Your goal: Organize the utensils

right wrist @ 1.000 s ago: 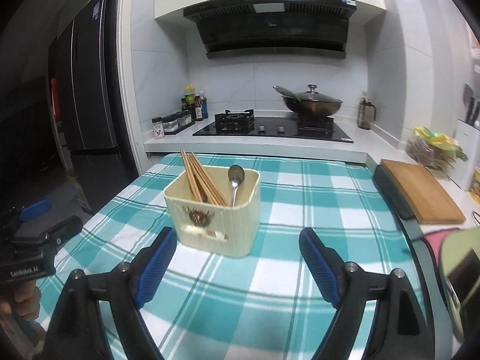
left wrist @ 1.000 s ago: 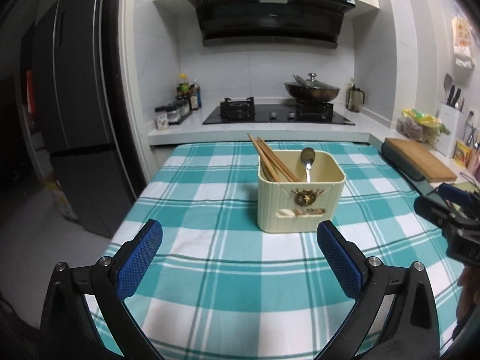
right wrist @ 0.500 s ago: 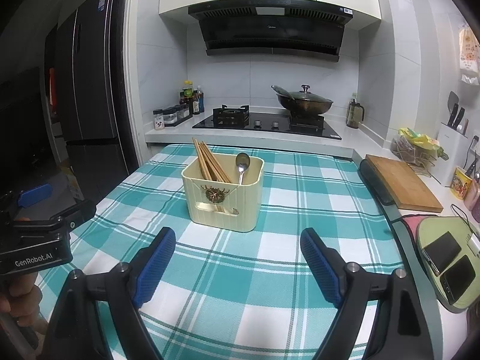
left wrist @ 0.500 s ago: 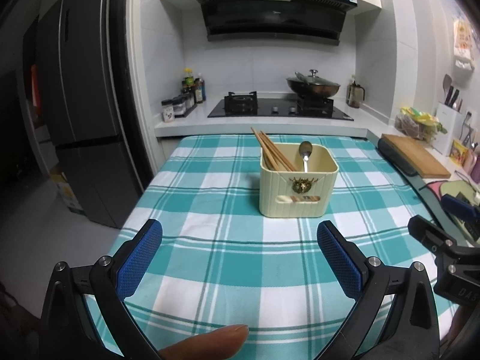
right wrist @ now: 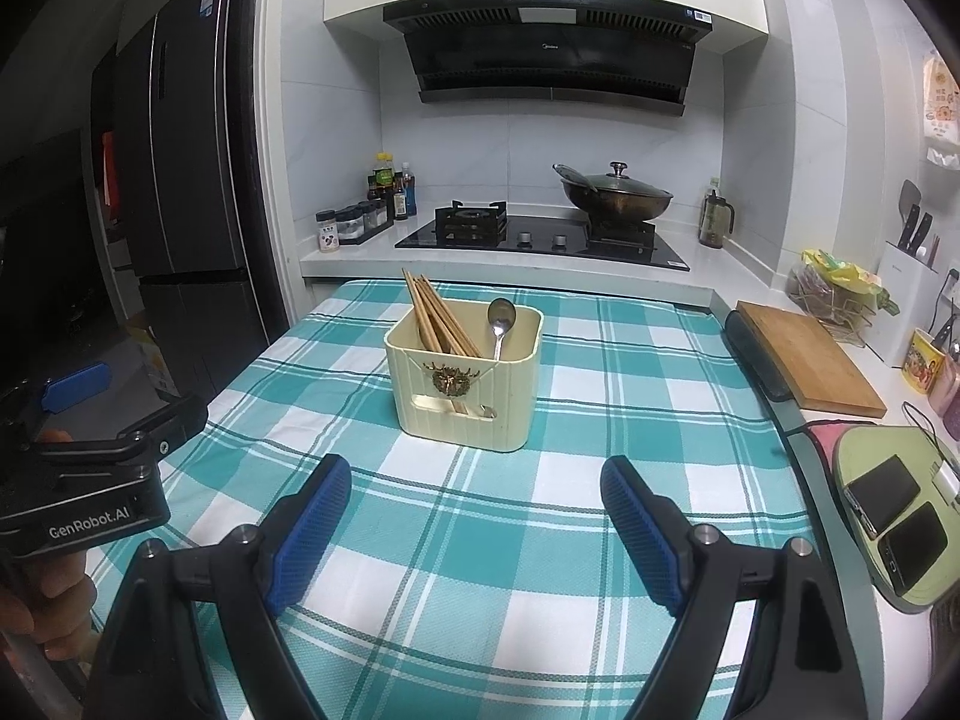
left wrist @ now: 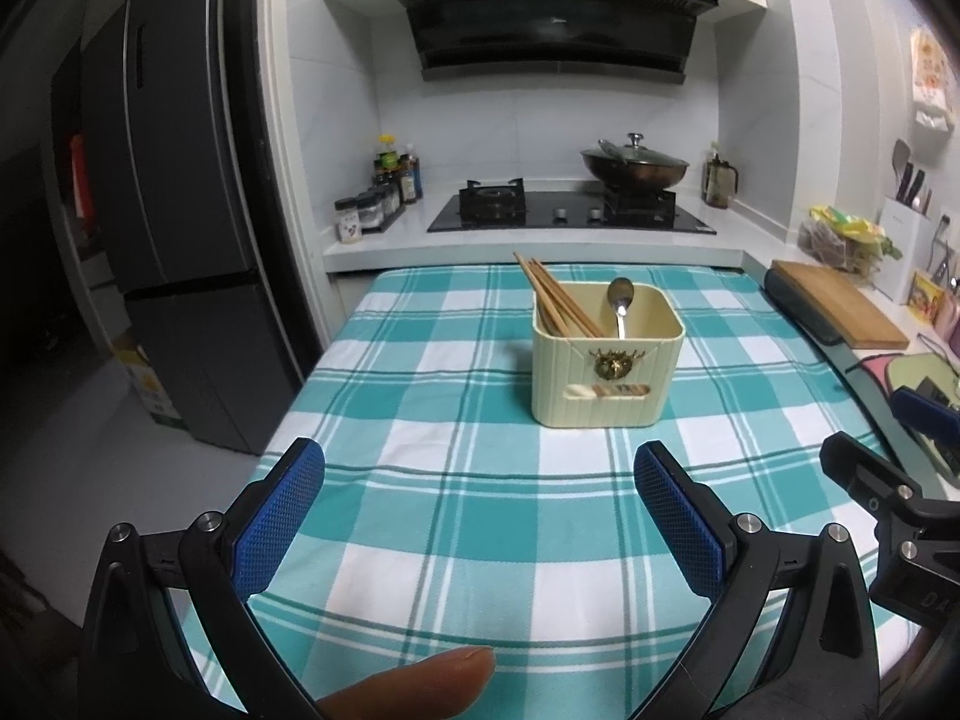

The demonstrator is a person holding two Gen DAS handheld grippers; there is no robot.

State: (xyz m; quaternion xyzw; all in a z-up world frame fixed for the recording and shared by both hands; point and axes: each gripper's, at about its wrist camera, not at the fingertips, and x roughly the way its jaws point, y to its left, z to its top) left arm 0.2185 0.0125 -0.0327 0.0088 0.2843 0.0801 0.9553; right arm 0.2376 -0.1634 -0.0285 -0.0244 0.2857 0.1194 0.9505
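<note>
A cream utensil holder point(left wrist: 606, 372) stands on the teal checked tablecloth point(left wrist: 456, 498), also in the right wrist view point(right wrist: 465, 387). Several wooden chopsticks point(left wrist: 555, 303) lean in its left part and a metal spoon point(left wrist: 619, 300) stands bowl-up in its right part; both also show from the right, the chopsticks point(right wrist: 438, 318) and the spoon point(right wrist: 500, 324). My left gripper point(left wrist: 480, 516) is open and empty, well short of the holder. My right gripper point(right wrist: 477, 525) is open and empty, also short of it.
A wooden cutting board point(right wrist: 807, 357) lies at the table's right edge. A green tray with two phones point(right wrist: 897, 516) sits at the near right. Behind are a stove with a lidded wok point(right wrist: 615, 195), spice jars point(right wrist: 354, 222) and a fridge point(left wrist: 168, 240) at left.
Both grippers have drawn back from the holder and risen; the holder looks smaller and farther. Both stay open. A fingertip has come into the left wrist view's bottom edge.
</note>
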